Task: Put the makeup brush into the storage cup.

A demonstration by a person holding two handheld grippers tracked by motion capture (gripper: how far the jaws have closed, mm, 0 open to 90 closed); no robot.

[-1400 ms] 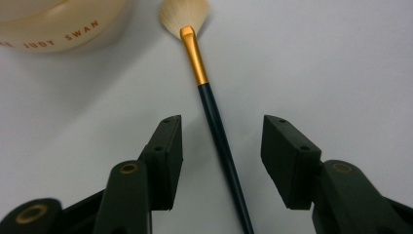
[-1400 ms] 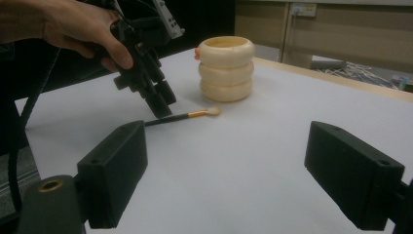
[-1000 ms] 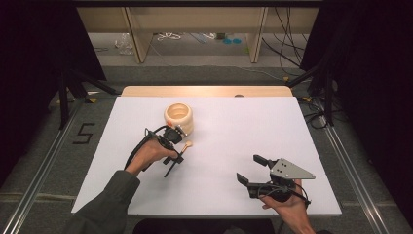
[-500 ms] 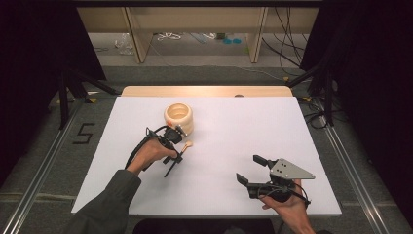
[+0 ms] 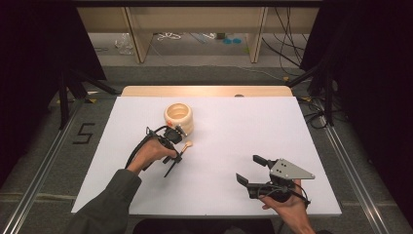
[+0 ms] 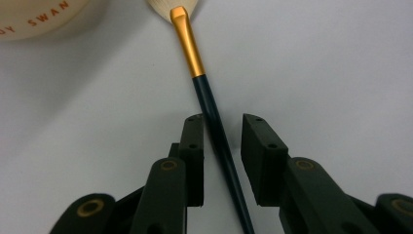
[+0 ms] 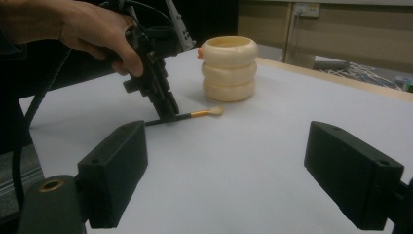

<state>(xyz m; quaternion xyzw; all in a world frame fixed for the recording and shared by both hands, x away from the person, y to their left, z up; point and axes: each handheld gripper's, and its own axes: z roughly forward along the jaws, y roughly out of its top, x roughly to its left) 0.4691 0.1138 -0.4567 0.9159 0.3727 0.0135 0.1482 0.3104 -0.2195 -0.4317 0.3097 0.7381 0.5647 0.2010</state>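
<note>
On the white table we see the brush lying flat just beside the ringed pot — left gripper jaws have been closing around its handle, not clamped yet; right gripper released.

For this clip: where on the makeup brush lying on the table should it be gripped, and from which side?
Grip the makeup brush on its thin dark handle, below the gold ferrule, coming from above with a jaw on either side. It lies flat on the white table, so only its sides offer purchase. The left tool already straddles it, jaws just closing, a gap remaining.
</note>
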